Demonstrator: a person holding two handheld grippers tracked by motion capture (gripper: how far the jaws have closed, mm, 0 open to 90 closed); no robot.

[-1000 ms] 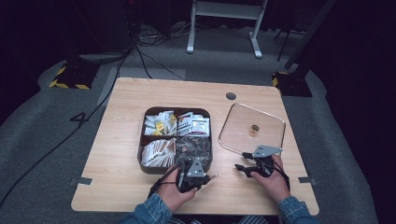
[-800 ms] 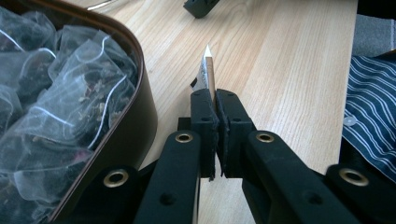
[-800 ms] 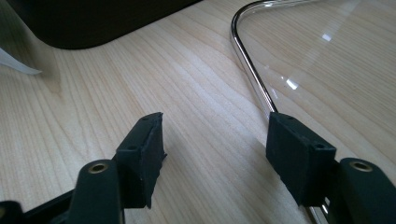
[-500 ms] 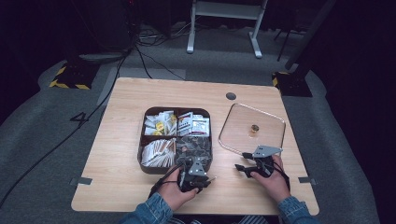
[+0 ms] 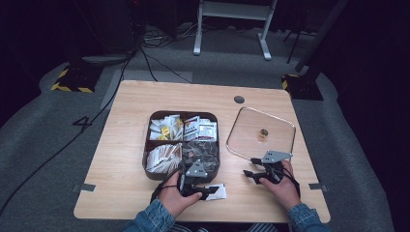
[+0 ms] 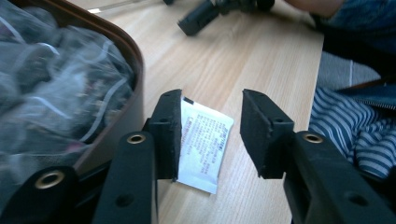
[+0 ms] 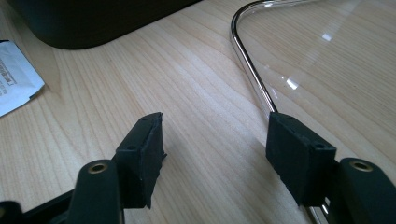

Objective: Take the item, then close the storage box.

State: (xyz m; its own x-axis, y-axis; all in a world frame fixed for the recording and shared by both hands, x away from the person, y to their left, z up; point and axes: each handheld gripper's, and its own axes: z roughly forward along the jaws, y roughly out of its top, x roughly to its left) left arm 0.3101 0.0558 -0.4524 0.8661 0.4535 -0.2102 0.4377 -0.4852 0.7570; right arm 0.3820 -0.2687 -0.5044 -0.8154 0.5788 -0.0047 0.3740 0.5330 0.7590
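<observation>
Two grippers are mine to mind at this table (image 5: 125,145), and I'll go down from the biggest thing. At the middle stands the dark four-part tray (image 5: 145,155), full of sachets, with the clear lid (image 5: 285,123) lying flat to its right, toward the right edge. My right gripper (image 5: 255,175) hovers near the front edge beside the lid's near corner, jaws partly apart and holding nothing; in the right gripper view the lid's rim runs just behind one jaw. My left gripper (image 6: 211,135) sits at the front edge just before the tray's near right corner, and its jaws have just been opening, now standing at a middling gap. The white sachet (image 6: 204,144) lies flat on the wood under them, freed from the pads, partly hidden behind the left jaw (that one may just touch its edge, I cannot be sure). Its long axis runs away from me along the jaws, beside the tray wall. My left gripper is plainly the nearer one. Small dark print covers the sachet, too fine for me to read.
</observation>
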